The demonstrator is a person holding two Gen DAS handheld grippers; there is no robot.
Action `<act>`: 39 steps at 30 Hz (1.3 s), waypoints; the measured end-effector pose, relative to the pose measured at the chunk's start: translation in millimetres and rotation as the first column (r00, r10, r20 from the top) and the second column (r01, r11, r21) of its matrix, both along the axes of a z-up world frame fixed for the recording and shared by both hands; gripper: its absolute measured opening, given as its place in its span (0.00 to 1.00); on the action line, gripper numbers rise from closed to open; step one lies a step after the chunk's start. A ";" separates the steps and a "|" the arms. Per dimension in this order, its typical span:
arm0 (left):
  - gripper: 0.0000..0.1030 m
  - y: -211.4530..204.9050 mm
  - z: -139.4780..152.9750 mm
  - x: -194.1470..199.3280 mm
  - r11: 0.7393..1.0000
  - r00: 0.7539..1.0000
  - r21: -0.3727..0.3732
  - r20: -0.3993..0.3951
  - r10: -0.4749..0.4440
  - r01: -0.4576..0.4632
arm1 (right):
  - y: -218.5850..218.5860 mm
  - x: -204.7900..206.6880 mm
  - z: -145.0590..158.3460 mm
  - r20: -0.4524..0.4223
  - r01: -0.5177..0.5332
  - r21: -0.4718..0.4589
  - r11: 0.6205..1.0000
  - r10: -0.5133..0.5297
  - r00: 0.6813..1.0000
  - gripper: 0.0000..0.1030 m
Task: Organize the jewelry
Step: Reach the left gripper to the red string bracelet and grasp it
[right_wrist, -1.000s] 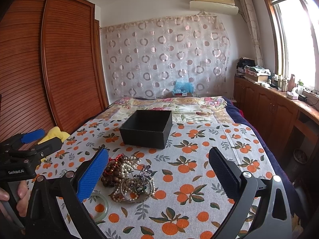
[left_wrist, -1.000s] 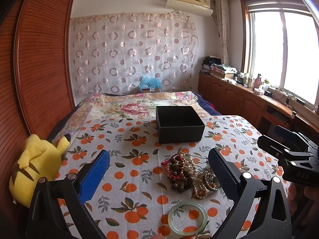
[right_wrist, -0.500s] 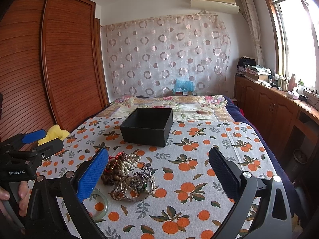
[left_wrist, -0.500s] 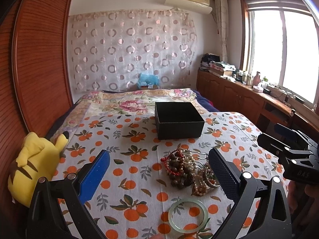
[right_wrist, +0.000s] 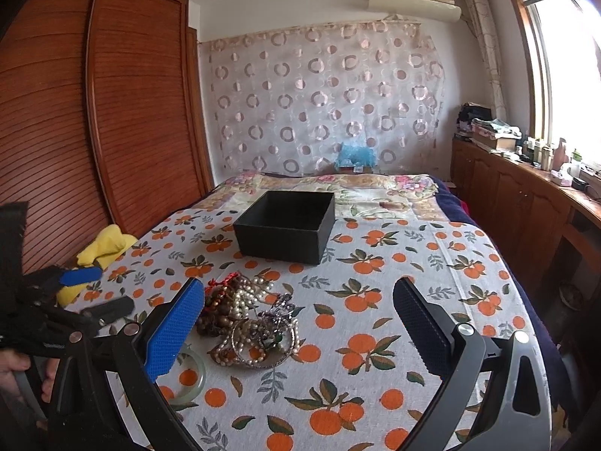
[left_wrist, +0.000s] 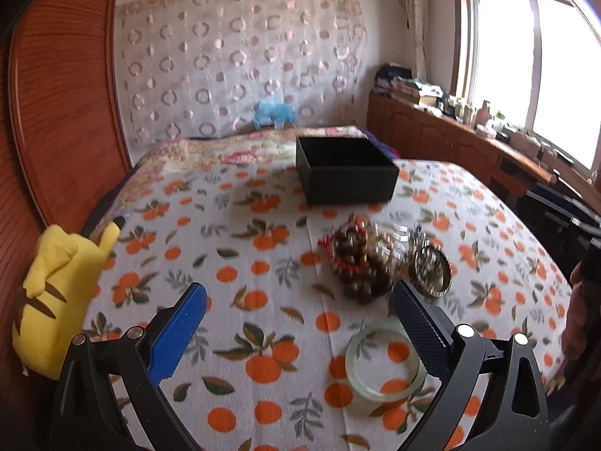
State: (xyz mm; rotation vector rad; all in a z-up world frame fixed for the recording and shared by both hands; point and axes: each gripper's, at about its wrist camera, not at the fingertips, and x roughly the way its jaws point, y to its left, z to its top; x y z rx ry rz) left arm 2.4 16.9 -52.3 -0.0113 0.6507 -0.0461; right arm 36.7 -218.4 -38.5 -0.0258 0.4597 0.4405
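Note:
A tangled pile of bead, pearl and metal jewelry (left_wrist: 379, 263) (right_wrist: 251, 319) lies on the orange-print cloth. A pale green jade bangle (left_wrist: 385, 362) (right_wrist: 188, 379) lies flat on its near side. An open black box (left_wrist: 343, 171) (right_wrist: 287, 225) stands behind the pile. My left gripper (left_wrist: 300, 323) is open and empty, with the pile and bangle just ahead near its right finger. My right gripper (right_wrist: 300, 323) is open and empty, with the pile just right of its blue left finger (right_wrist: 172, 330).
A yellow plush toy (left_wrist: 56, 285) (right_wrist: 101, 248) lies at the left edge of the bed by the wooden wardrobe (right_wrist: 94, 131). A wooden counter with clutter (right_wrist: 526, 173) runs under the window at right. The cloth's front edge is close below both grippers.
The left gripper has dipped down and forward toward the jewelry, blurring its view. The right gripper has moved slightly closer to the pile. Both stay open.

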 end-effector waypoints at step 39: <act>0.06 -1.9 -46.4 125.0 0.971 0.963 -0.213 -0.221 -0.157 0.110 | 31.4 1.2 -41.8 -0.153 -0.210 -0.107 0.972 0.193 0.969 0.72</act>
